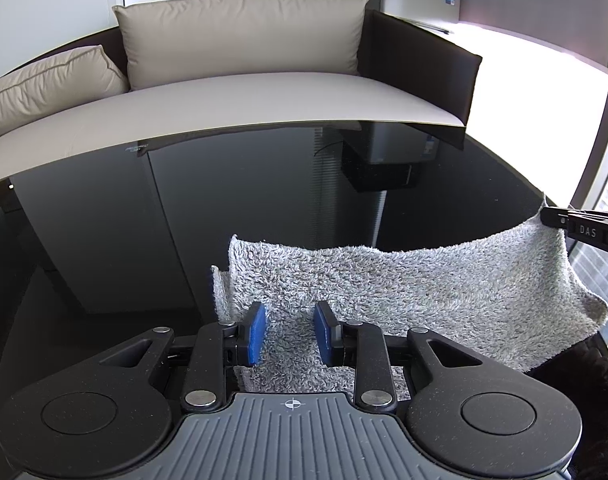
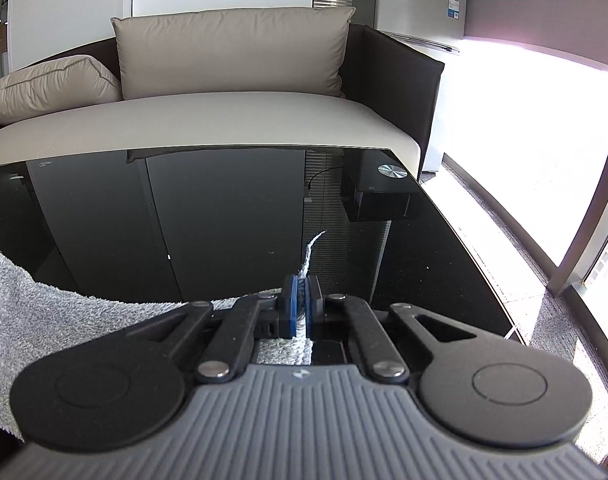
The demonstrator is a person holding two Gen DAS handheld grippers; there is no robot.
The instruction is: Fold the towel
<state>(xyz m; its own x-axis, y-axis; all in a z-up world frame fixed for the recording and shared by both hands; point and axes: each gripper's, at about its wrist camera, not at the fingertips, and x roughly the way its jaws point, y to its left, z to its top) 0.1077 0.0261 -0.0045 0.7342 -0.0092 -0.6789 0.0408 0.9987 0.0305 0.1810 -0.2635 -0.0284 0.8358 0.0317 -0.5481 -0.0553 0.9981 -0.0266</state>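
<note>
A grey fluffy towel (image 1: 424, 292) lies on the glossy black table (image 1: 144, 220), with its left end doubled over in a small fold. My left gripper (image 1: 290, 334) rests over the towel's near left part. Its blue pads (image 1: 258, 332) stand apart and flat towel shows between them. At the right edge, my right gripper (image 1: 552, 218) clamps the towel's far right corner and holds it lifted. In the right wrist view that gripper (image 2: 300, 308) is shut on a thin edge of the towel (image 2: 44, 312), and a tip of cloth sticks up past the pads.
A beige sofa (image 1: 264, 104) with dark sides and cushions stands just behind the table's far edge. A silver fridge (image 2: 416, 4) is at the back right. The table's right edge (image 2: 464, 248) drops to bright floor, and a small metal disc (image 2: 392, 171) sits at the far right corner.
</note>
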